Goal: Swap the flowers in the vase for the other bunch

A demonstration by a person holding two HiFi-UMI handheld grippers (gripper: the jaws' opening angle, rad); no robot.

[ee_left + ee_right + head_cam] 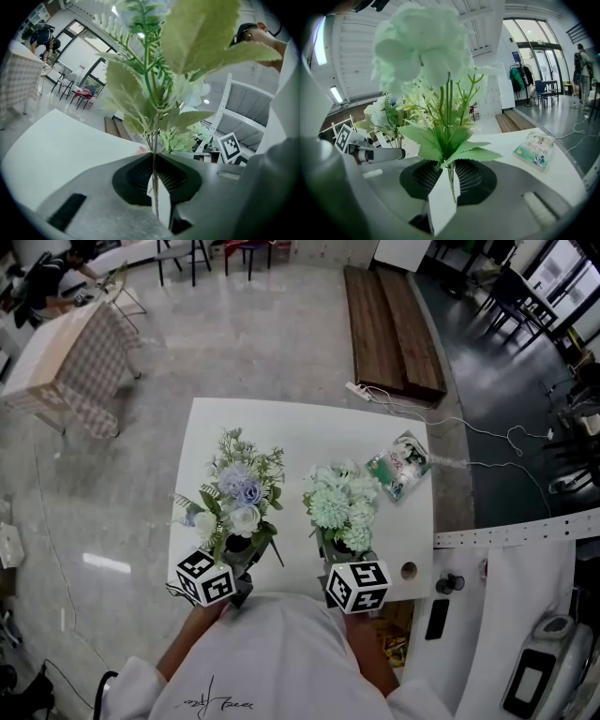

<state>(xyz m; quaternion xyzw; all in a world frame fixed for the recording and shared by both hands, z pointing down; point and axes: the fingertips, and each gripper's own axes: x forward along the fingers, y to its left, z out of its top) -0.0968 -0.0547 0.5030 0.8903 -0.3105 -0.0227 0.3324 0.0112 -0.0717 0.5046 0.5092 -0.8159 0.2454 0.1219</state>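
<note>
Flowers in two bunches stand upright over the near half of the white table, each one held by a gripper. The table's far half is mostly bare, and beyond its far right corner dark wooden boards lie on the floor.

The blue-and-white bunch is toward the near left corner. It has pale blue and white blooms with feathery green leaves spreading out to both sides. The mint-green bunch is just right of the middle of the near edge, close beside the first bunch but not touching it. Its heads form a rounded pale green cluster.

The left gripper reaches in over the near edge under the blue-and-white bunch. In the left gripper view its jaws are pressed together on the bunch's thin stalks, which rise straight out from between the pads. The right gripper comes in beside it under the mint-green bunch. In the right gripper view its jaws pinch that bunch's green stems, just below the lowest serrated leaves. Neither bunch touches the tabletop in the head view.

A paperback book with a green cover lies flat near the right edge, toward the far right corner and well clear of the mint-green bunch. A small round hole sits in the tabletop by the near right corner.
</note>
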